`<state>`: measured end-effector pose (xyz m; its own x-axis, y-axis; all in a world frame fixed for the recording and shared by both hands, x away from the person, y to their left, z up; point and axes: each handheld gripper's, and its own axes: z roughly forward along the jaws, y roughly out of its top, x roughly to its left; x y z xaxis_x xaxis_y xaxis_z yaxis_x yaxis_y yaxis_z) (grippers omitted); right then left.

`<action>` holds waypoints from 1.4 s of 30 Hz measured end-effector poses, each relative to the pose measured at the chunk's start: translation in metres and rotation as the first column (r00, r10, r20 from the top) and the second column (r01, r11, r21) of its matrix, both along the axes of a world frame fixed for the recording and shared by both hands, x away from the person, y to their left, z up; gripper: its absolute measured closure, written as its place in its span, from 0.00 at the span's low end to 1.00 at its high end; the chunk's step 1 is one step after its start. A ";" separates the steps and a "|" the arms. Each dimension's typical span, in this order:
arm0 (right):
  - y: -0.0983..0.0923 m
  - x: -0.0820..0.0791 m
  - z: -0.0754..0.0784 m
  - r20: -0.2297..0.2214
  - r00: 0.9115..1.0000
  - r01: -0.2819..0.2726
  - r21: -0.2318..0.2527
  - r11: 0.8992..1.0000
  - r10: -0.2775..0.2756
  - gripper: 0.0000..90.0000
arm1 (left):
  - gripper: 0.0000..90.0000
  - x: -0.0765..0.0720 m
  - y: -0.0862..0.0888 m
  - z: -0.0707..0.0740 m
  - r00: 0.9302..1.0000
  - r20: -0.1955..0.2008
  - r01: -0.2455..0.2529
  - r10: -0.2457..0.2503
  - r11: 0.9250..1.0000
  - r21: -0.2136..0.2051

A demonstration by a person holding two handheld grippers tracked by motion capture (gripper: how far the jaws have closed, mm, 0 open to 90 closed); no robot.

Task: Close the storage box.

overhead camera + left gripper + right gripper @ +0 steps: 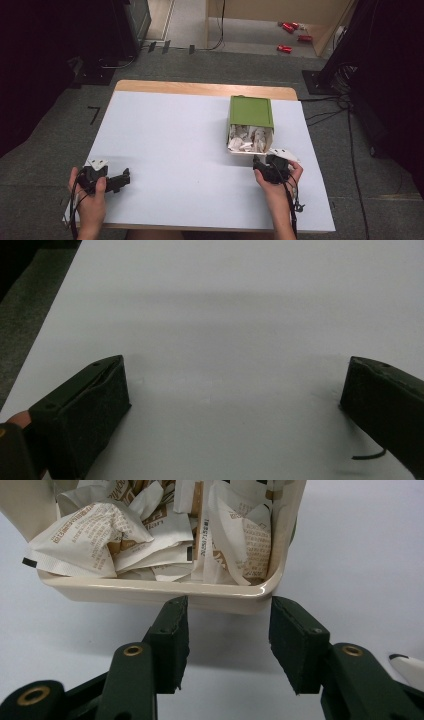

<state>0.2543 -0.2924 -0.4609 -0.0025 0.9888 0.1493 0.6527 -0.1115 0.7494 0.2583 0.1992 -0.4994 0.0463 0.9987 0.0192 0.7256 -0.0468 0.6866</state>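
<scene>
While right hand idles at box front: packets lie straight ahead of fingers.
Right gripper (227, 640): fingers half open, empty, just short of rim.
Box (248, 150): cream plastic, glossy, green lid (251, 111) slid back; long axis runs away from person.
Packets (150, 535): crinkled paper, heaped.
Left gripper (235, 405): wide open, nothing in it, far side of white bench (170, 145).

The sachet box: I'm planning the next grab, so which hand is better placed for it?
Right. The right gripper sits open at the box rim; the left gripper rests far off.
</scene>
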 end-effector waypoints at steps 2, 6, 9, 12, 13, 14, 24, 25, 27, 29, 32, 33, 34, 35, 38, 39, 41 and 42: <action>-0.001 0.003 -0.001 0.000 1.000 0.002 0.004 1.000 -0.002 0.57 | 0.00 0.000 0.000 0.000 1.000 0.000 0.000 0.000 1.000 0.000; -0.001 0.008 -0.001 -0.001 1.000 0.006 0.006 1.000 -0.006 0.57 | 0.00 0.000 0.000 0.000 1.000 0.000 0.000 0.000 1.000 0.000; -0.001 0.012 -0.001 -0.001 1.000 0.010 0.005 1.000 -0.010 0.58 | 0.00 0.000 0.000 0.000 1.000 0.000 0.000 0.000 1.000 0.000; -0.001 0.016 0.000 -0.003 1.000 0.013 0.006 1.000 -0.013 0.58 | 0.00 0.000 0.000 0.000 1.000 0.000 0.000 0.000 1.000 0.000; -0.002 0.017 0.000 -0.003 1.000 0.014 0.006 1.000 -0.014 0.58 | 0.00 0.000 0.000 0.000 1.000 0.000 0.000 0.000 1.000 0.000; -0.002 0.018 0.000 -0.003 1.000 0.016 0.008 1.000 -0.016 0.58 | 0.00 0.000 0.000 0.000 1.000 0.000 0.000 0.000 1.000 0.000; -0.002 0.024 -0.001 -0.004 1.000 0.017 0.013 1.000 -0.017 0.57 | 0.00 0.000 0.000 0.000 1.000 0.000 0.000 0.000 1.000 0.000; -0.003 0.024 -0.001 -0.003 1.000 0.014 0.013 1.000 -0.014 0.57 | 0.00 0.000 0.000 0.000 1.000 0.000 0.000 0.000 1.000 0.000; -0.003 0.024 -0.001 0.002 1.000 0.011 0.009 1.000 -0.011 0.57 | 0.00 0.000 0.000 0.000 1.000 0.000 0.000 0.000 1.000 0.000; -0.003 0.024 -0.001 0.007 1.000 0.010 0.008 1.000 -0.010 0.55 | 0.00 0.000 0.000 0.000 1.000 0.000 0.000 0.000 1.000 0.000; -0.003 0.023 0.000 0.002 1.000 0.012 0.003 1.000 -0.012 0.46 | 0.00 0.000 0.000 0.000 1.000 0.000 0.000 0.000 1.000 0.000; -0.003 0.022 0.000 0.001 1.000 0.011 -0.002 1.000 -0.011 0.42 | 0.00 0.000 0.000 0.000 1.000 0.000 0.000 0.000 1.000 0.000; -0.004 0.021 0.001 0.001 1.000 0.007 -0.009 1.000 -0.007 0.39 | 0.00 0.000 0.000 0.000 1.000 0.000 0.000 0.000 1.000 0.000; -0.005 0.020 0.002 0.001 1.000 0.003 -0.010 1.000 -0.003 0.36 | 0.00 0.000 0.000 0.000 1.000 0.000 0.000 0.000 1.000 0.000; -0.007 0.015 0.006 0.030 0.999 -0.033 -0.013 0.999 0.034 0.23 | 0.00 0.000 0.000 0.000 1.000 0.000 0.000 0.000 1.000 0.000; -0.008 0.013 0.007 0.041 0.998 -0.048 -0.008 0.999 0.049 0.19 | 0.00 0.000 0.000 0.000 1.000 0.000 0.000 0.000 1.000 0.000; -0.011 0.010 0.010 0.045 0.998 -0.049 -0.009 0.999 0.049 0.16 | 0.00 0.000 0.000 0.000 1.000 0.000 0.000 0.000 1.000 0.000; -0.013 0.008 0.011 0.048 0.997 -0.059 -0.007 0.998 0.059 0.15 | 0.00 0.000 0.000 0.000 1.000 0.000 0.000 0.000 1.000 0.000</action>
